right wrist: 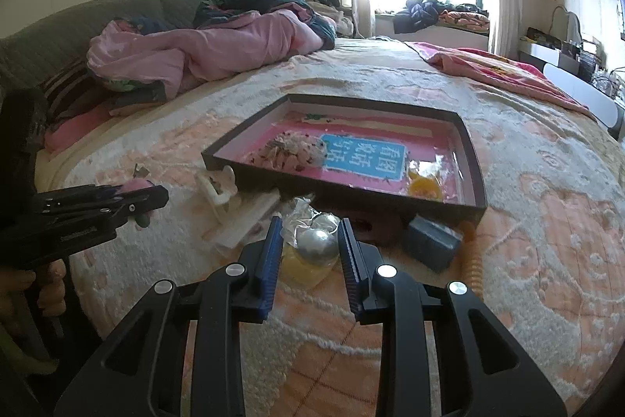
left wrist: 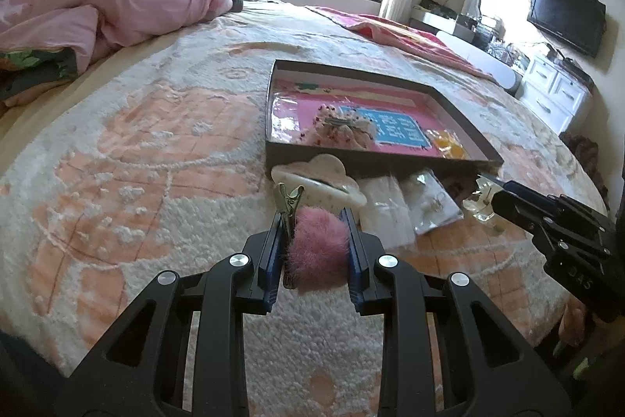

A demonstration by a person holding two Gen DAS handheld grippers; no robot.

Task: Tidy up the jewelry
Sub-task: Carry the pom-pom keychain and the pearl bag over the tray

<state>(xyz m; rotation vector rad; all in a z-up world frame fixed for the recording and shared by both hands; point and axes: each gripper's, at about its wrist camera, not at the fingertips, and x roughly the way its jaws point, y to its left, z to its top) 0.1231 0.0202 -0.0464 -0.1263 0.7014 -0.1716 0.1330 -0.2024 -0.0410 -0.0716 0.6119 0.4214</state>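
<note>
Your left gripper (left wrist: 315, 221) had its pads clamped on a pink pom-pom hair clip (left wrist: 318, 249), lifted just short of the dark tray (left wrist: 465, 122) on the bed's blanket (left wrist: 136, 143). Your right gripper (right wrist: 308, 233) pinched what looked like a bagged silver ball (right wrist: 317, 245), jaws barely moving, near that tray's front edge.
</note>
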